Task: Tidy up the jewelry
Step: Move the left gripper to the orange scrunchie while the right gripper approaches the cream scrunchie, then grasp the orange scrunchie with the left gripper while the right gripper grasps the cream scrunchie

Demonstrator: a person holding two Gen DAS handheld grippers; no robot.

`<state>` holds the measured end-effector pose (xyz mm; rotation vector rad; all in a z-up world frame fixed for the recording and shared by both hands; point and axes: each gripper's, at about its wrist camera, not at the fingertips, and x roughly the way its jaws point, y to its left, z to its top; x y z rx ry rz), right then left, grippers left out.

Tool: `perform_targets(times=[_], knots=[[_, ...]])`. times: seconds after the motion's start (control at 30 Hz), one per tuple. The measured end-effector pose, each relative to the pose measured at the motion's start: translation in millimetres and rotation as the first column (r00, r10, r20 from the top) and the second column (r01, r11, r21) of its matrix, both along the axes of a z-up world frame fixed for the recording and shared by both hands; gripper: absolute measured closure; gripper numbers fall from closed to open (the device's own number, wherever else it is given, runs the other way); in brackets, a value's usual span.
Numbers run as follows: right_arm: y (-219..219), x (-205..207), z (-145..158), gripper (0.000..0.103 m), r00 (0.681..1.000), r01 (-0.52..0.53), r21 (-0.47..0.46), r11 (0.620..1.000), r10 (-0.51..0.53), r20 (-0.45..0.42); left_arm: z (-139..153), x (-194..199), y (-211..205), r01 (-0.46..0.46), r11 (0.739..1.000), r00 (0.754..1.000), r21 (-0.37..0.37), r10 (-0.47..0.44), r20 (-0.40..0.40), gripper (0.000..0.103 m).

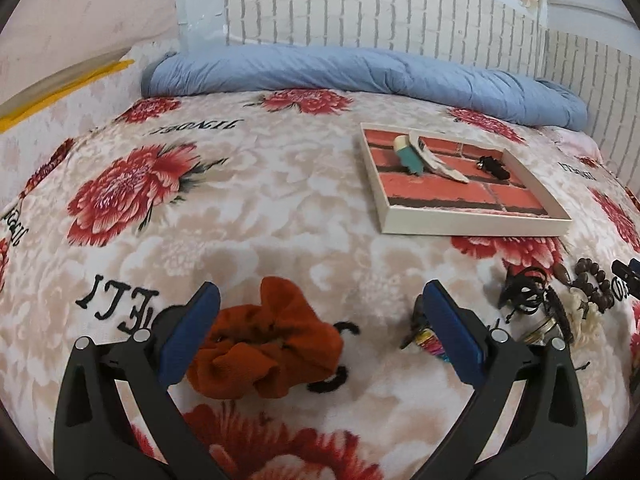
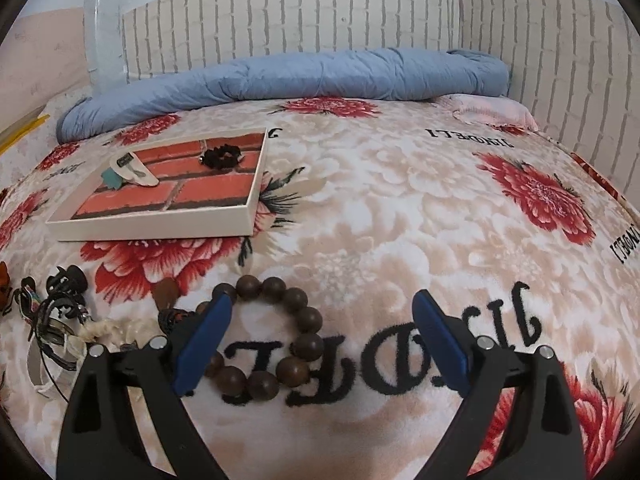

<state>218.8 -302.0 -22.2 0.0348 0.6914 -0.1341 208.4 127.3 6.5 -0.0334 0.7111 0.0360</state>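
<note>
My left gripper (image 1: 320,316) sits low over the floral blanket (image 1: 280,184) with its jaws spread wide, the orange scrunchie (image 1: 268,344) lying loose between them, nearer the left finger. My right gripper (image 2: 322,320) is equally low and wide, gripping nothing, its left finger overlapping the rim of the wooden bead bracelet (image 2: 276,340). The brick-lined tray (image 2: 160,224), already holding a hair clip (image 2: 132,170) and a black scrunchie (image 2: 219,157), rests ahead with open blanket between, while tangled jewelry (image 2: 60,320) crowds the right gripper's left side.
</note>
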Motion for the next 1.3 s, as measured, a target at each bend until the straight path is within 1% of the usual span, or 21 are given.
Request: perform_targets(times=[0.1,0.17,0.23,0.3,0.43,0.6,0.7,0.8,0.93,1.0,1.13,1.17,1.23,1.3], knots=[[0,3,-4,0.014,1.000,-0.006,-0.001,1.000,0.006,-0.019,-5,3,-1,0.005,1.000,1.000,0.006,-0.005,-0.016,0.005],[0,5,-8,0.014,0.999,0.002,-0.002,1.000,-0.002,-0.039,-8,3,-5,0.007,0.999,1.000,0.033,-0.006,-0.023,0.005],[-1,6,-10,0.017,0.999,0.007,0.001,1.000,-0.007,-0.050,-10,2,-8,0.008,0.999,1.000,0.053,-0.007,-0.027,0.005],[-2,8,-12,0.019,0.998,0.005,0.008,1.000,-0.004,-0.058,-13,2,-8,0.011,0.999,0.999,0.052,-0.009,-0.034,0.005],[1,7,-12,0.019,0.998,-0.005,-0.005,1.000,0.004,-0.058,-17,4,-7,0.004,0.998,0.999,0.056,-0.002,-0.048,0.005],[18,1,-7,0.020,0.998,-0.032,-0.060,0.998,0.029,-0.050,-18,2,-1,-0.010,0.999,0.999,0.039,0.012,-0.053,0.005],[29,-4,-3,0.020,0.998,-0.048,-0.065,0.997,0.045,-0.049,-22,3,3,-0.012,0.999,0.998,0.033,0.014,-0.067,0.005],[43,-7,-2,0.020,0.996,-0.065,-0.040,0.997,0.062,-0.058,-29,5,3,-0.015,0.999,0.996,0.045,0.019,-0.088,0.005],[71,-11,-4,0.020,0.993,-0.098,-0.063,0.993,0.093,-0.077,-35,9,8,-0.016,0.999,0.994,0.028,0.019,-0.111,0.006],[81,-12,-3,0.023,0.990,-0.117,-0.057,0.991,0.111,-0.091,-37,10,8,-0.011,1.000,0.993,0.026,0.014,-0.119,0.006],[94,-11,-1,0.024,0.985,-0.119,-0.013,0.993,0.117,-0.125,-42,15,5,0.003,0.999,0.990,0.040,0.003,-0.143,0.013],[97,-11,-2,0.025,0.984,-0.117,-0.009,0.993,0.115,-0.135,-43,15,4,0.006,0.999,0.989,0.040,0.000,-0.146,0.014],[104,-10,-8,0.030,0.979,-0.118,-0.010,0.993,0.115,-0.170,-44,17,4,0.013,0.999,0.988,0.038,-0.007,-0.154,0.017],[110,-9,-16,0.038,0.973,-0.121,-0.020,0.992,0.114,-0.201,-46,18,5,0.014,0.999,0.987,0.032,-0.008,-0.161,0.020]])
